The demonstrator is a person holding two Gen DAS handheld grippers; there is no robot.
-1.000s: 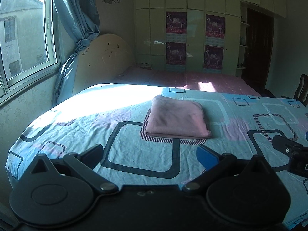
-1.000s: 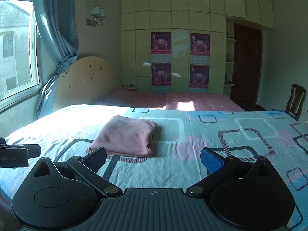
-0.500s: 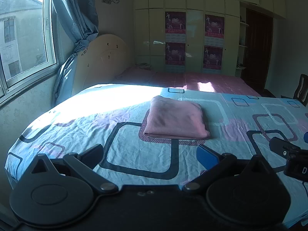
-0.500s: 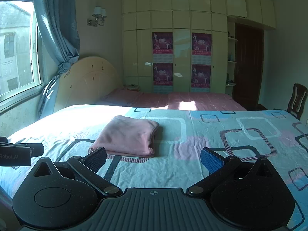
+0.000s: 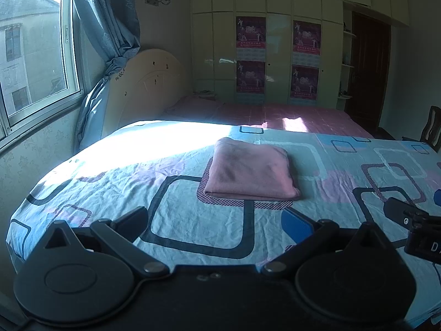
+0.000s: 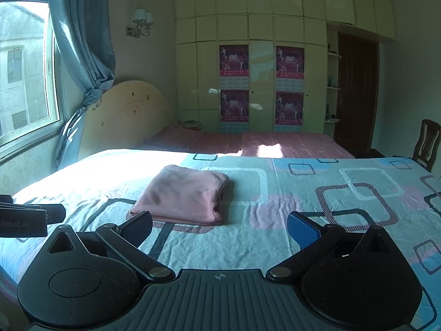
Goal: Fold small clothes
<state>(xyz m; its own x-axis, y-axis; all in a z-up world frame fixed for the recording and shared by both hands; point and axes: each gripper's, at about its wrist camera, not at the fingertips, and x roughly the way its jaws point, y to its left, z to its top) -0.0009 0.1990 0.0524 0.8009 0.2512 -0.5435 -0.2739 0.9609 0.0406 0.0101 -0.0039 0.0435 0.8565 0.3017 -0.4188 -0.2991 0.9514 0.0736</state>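
Pink garment [image 5: 252, 169] lies folded in a neat rectangle on the patterned bedsheet [image 5: 193, 234], ahead of our left gripper [image 5: 215, 218] and right gripper [image 6: 220, 224]; both stand wide apart, holding nothing. We judge that a careless nudge could spring the layered edge nearest us; open sheet surrounds it, the bed's left edge well apart.
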